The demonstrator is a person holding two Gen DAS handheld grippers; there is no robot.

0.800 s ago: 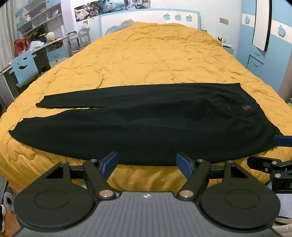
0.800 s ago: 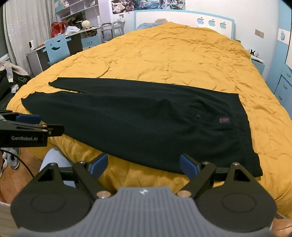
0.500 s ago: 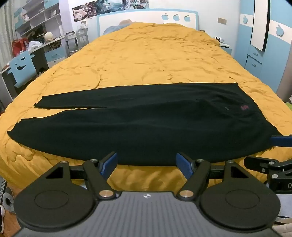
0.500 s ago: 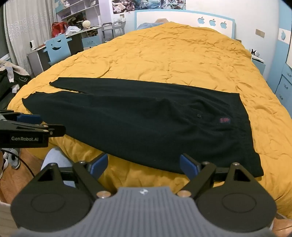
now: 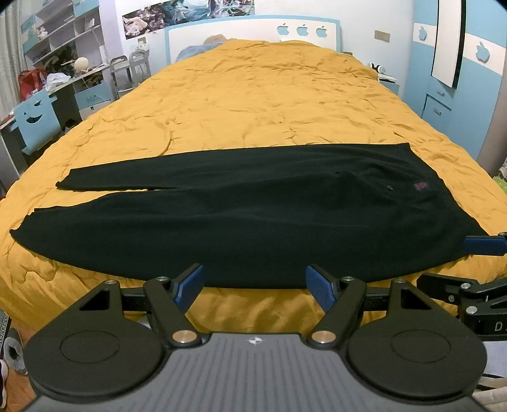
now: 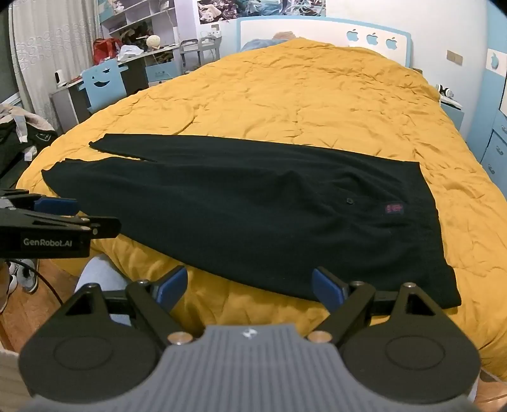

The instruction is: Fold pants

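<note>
**Black pants laid flat across yellow bed, both grippers wide open**

A pair of black pants [image 5: 253, 215] lies unfolded on the yellow quilt [image 5: 269, 104], near its front edge. The long axis runs crosswise to the headboard [image 5: 253, 28]: waistband toward the blue wardrobe [image 5: 443, 79], both legs toward the desk [image 6: 104, 82]. The left gripper [image 5: 255, 283] and right gripper [image 6: 250, 286] hover just short of the pants' near edge, jaws spread wide, holding nothing.
</note>
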